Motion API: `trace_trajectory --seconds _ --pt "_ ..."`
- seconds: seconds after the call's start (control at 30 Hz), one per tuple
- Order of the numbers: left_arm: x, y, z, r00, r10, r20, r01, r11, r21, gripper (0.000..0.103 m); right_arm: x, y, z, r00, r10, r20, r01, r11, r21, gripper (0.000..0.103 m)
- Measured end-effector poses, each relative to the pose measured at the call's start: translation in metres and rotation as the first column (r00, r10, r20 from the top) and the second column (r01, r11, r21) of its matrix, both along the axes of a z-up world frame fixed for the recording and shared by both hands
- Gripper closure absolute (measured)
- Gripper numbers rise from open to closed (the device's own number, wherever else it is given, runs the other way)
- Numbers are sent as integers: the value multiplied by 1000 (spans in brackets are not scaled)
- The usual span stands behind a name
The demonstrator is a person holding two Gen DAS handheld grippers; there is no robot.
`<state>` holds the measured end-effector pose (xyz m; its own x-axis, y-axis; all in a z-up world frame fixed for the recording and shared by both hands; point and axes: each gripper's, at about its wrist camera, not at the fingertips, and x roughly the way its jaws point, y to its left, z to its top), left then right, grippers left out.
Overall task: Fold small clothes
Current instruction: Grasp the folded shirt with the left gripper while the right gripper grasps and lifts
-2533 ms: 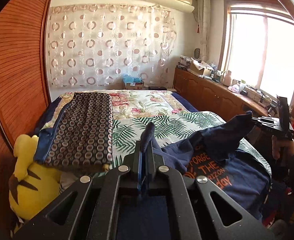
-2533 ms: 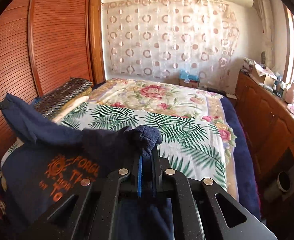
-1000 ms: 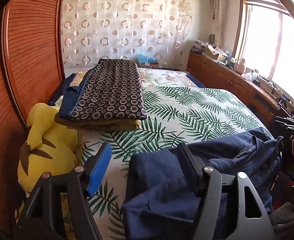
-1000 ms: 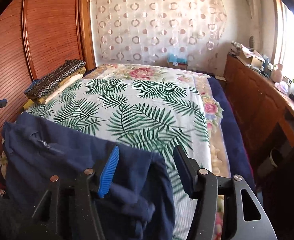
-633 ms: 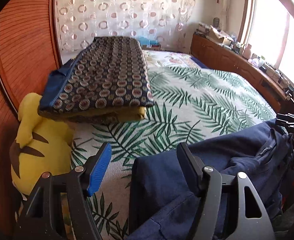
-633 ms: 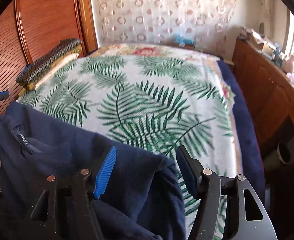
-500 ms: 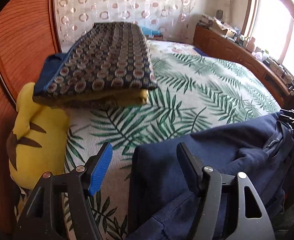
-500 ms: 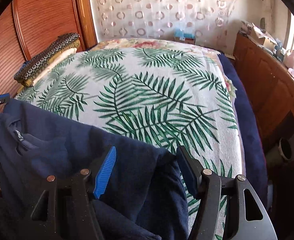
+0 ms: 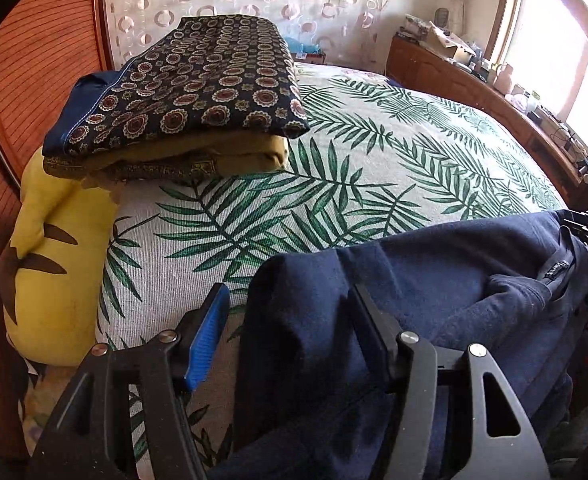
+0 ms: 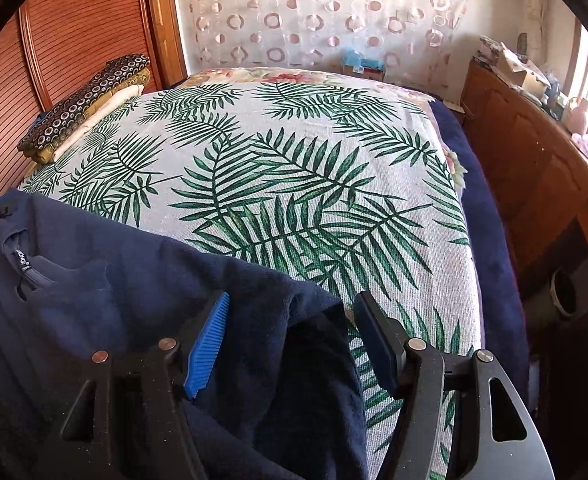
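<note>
- navy garment [image 9: 434, 292] lies spread along near edge of bed [image 9: 374, 184], on palm-leaf bedspread [image 10: 302, 176]; neck label visible at collar in right wrist view.
- left gripper [image 9: 289, 320]: fingers wide apart, released; a raised fold of the garment sits betw. them, not pinched. blue pad on one finger [image 9: 207, 338].
- right gripper [image 10: 289, 326]: fingers also spread, released; garment edge bunched betw. them, touching neither clearly.
- folded stack of patterned cloth [image 9: 189, 92] rests on far left of bed, dark circle-print piece on top, mustard layers under.
- yellow plush toy [image 9: 53, 264] wedged at bed's left edge, just below the stack.
- wooden sideboard [image 10: 534, 160] along right wall w/ clutter on top; an open cardboard box [image 10: 522, 68] there, contents too small to tell.
</note>
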<state>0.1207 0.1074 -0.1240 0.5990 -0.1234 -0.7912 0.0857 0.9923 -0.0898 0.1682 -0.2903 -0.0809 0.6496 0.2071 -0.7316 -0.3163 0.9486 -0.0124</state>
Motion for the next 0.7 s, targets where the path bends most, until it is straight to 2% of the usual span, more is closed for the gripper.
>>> trace_trajectory --seconds 0.03,0.07,0.1,0.13,0.17,0.2,0.3,0.43,0.57,0.7 --pt "-1 -1 0 1000 -3 2 3 1000 -7 43 -1 2 -1 1000 8 3 -8 1000 -1 39" --pt "-2 -2 0 1000 -8 6 8 1000 -15 49 -4 4 -1 1000 27 10 -27 1000 -4 48" --pt "-4 -4 1 1000 -19 8 19 1000 -20 58 -6 6 -1 999 48 12 -48 999 -4 53" --pt "-6 -6 1 999 -32 6 32 999 -31 67 -7 8 0 998 61 8 -61 998 1 64" --pt "-6 -6 1 999 -42 1 42 998 -46 82 -9 10 0 997 76 2 -76 997 4 80" --pt "-9 -7 4 999 -48 1 48 997 -58 89 -12 14 1 995 104 -5 -104 995 9 88" --pt "-20 -10 20 996 -68 50 72 993 -90 92 -24 24 3 991 132 11 -132 991 -33 91" --pt "-52 -17 63 981 -80 174 104 986 -132 92 -53 21 29 987 140 83 -141 990 3 93" --pt "-81 -20 112 951 -85 297 138 977 -161 93 -89 6 70 977 105 186 -116 992 50 93" --pt "-109 -27 157 908 -108 405 175 976 -132 93 -132 -7 116 952 76 297 -98 993 59 94"
